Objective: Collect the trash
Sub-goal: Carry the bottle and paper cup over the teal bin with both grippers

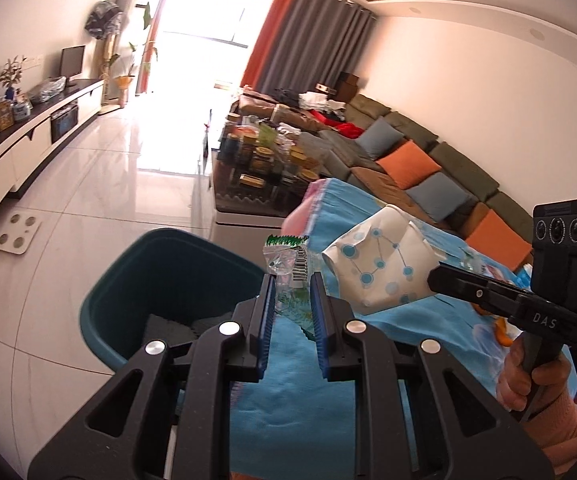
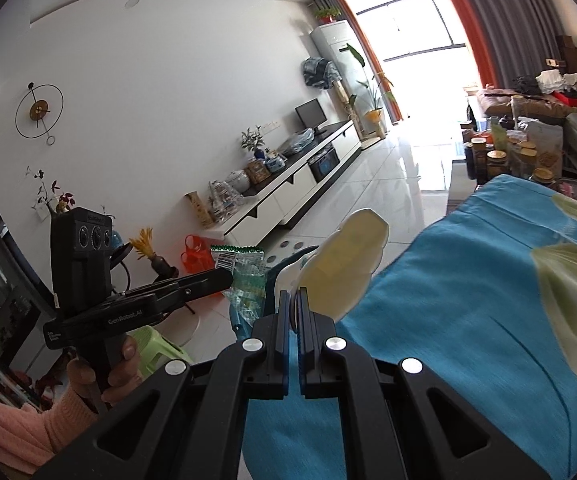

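Observation:
My left gripper (image 1: 292, 280) is shut on a crumpled clear plastic wrapper (image 1: 288, 256) with a green edge and a barcode. It hangs over the near rim of a teal bin (image 1: 156, 280) that stands on the floor beside a table draped in blue cloth (image 1: 288, 396). To its right, my right gripper (image 1: 434, 274) is shut on a flattened white paper cup (image 1: 380, 268) with blue dots. In the right wrist view, the right gripper (image 2: 294, 296) pinches the cup (image 2: 344, 264) by its rim, and the left gripper (image 2: 228, 276) holds the wrapper (image 2: 244, 272) at left.
Dark pieces lie inside the bin. Beyond it stands a coffee table (image 1: 248, 208) crowded with jars, with a long sofa (image 1: 428, 160) to the right. A white TV cabinet (image 1: 28, 148) lines the left wall. A white scale (image 1: 16, 232) lies on the tiled floor. A green stool (image 2: 156, 344) stands low at left.

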Demonstrator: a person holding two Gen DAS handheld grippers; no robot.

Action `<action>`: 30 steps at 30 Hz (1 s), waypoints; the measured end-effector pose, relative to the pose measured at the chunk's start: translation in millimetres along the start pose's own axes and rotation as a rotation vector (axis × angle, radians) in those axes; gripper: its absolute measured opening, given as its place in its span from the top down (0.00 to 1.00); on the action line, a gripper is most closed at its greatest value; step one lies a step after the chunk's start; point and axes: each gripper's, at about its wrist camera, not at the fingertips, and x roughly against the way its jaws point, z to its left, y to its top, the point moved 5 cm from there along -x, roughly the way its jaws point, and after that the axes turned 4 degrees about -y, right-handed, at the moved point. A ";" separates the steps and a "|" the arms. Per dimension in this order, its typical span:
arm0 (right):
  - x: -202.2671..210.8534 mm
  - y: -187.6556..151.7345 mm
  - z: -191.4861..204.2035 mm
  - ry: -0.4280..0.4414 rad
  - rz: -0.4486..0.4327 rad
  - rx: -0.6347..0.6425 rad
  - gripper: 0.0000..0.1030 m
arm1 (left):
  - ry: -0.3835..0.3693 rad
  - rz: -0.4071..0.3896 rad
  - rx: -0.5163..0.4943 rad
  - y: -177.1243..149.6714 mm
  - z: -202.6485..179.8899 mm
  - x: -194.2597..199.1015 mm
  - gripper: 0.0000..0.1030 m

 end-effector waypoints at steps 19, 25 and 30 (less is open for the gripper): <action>-58.1 5.1 22.0 0.040 0.111 -0.011 0.98 | 0.120 0.034 0.057 -8.2 56.5 -8.5 0.82; -76.0 1.2 25.9 0.044 0.151 -0.018 0.98 | 0.145 0.057 0.075 -11.5 64.2 -20.8 0.82; -92.0 -1.5 29.2 0.038 0.184 -0.020 0.98 | 0.161 0.068 0.090 -12.6 72.6 -28.8 0.82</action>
